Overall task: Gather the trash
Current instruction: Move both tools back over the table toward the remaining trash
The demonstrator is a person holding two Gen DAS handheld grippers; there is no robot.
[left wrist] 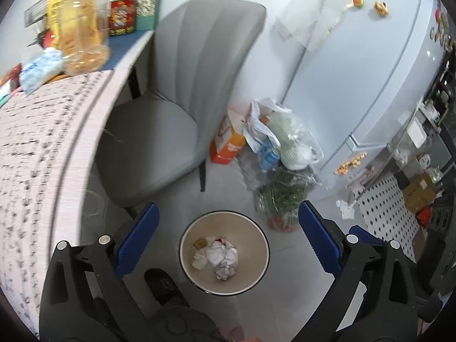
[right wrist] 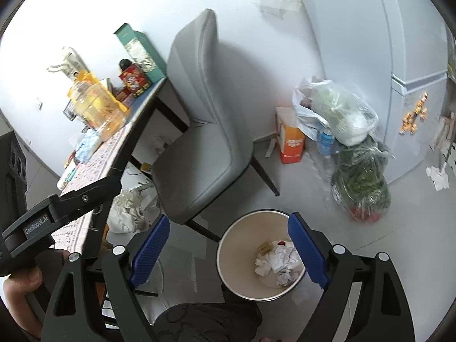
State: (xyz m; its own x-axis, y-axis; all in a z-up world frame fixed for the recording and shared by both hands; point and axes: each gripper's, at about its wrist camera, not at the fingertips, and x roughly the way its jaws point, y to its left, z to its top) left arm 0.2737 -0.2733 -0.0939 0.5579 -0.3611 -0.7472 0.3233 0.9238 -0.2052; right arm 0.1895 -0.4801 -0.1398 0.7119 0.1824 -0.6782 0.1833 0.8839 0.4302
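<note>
A round beige waste bin (left wrist: pixel 188 236) stands on the grey floor and holds several crumpled white papers (left wrist: pixel 221 256). My left gripper (left wrist: pixel 228 228) hangs open and empty above it, blue pads wide apart. The bin (right wrist: pixel 228 245) and its papers (right wrist: pixel 280 260) also show in the right wrist view, below my open, empty right gripper (right wrist: pixel 228 242). The left gripper's black body (right wrist: pixel 57 208) shows at the left of that view. Crumpled paper (right wrist: pixel 128 208) lies on the floor under the table. More white scraps (left wrist: pixel 346 208) lie by the fridge.
A grey chair (left wrist: pixel 176 108) stands behind the bin, tucked to a table (left wrist: pixel 42 148) with a patterned cloth, a plastic jar and boxes. Plastic bags of greens (left wrist: pixel 285 176) and an orange carton (left wrist: pixel 228 139) sit by the white fridge (left wrist: pixel 356 71).
</note>
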